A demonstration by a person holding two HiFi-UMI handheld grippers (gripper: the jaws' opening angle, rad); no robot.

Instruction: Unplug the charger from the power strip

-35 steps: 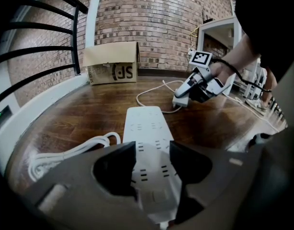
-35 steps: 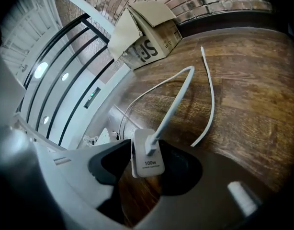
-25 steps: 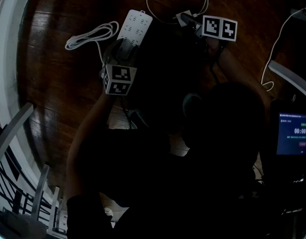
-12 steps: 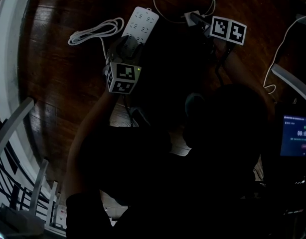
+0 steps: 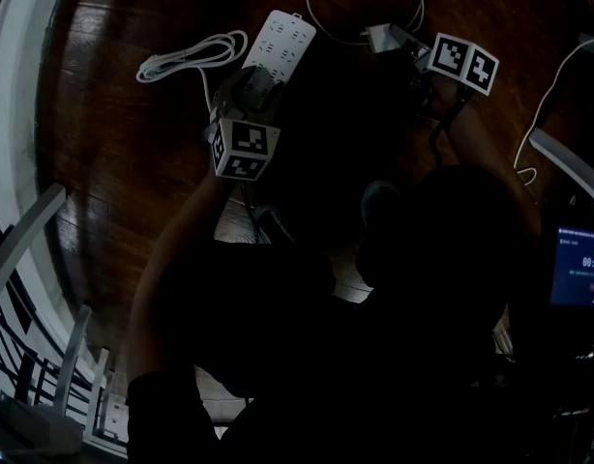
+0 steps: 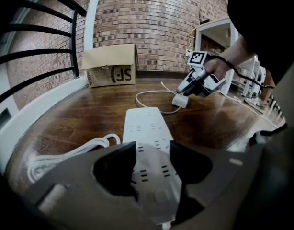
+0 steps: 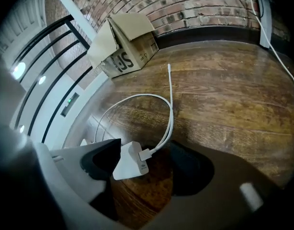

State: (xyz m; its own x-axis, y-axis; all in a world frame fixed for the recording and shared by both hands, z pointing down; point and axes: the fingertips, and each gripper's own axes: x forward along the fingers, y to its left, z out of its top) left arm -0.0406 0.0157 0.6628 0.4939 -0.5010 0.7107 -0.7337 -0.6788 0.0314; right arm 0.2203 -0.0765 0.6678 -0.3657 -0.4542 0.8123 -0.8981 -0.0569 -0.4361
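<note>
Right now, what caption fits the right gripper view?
Right gripper, jaws opening, with the white square charger between them on the brown wooden floor.

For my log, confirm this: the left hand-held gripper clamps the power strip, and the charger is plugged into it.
The charger is unplugged: it lies on the floor between the opening jaws of the right hand-held gripper, as the right gripper view shows. The left hand-held gripper does clamp the power strip.
</note>
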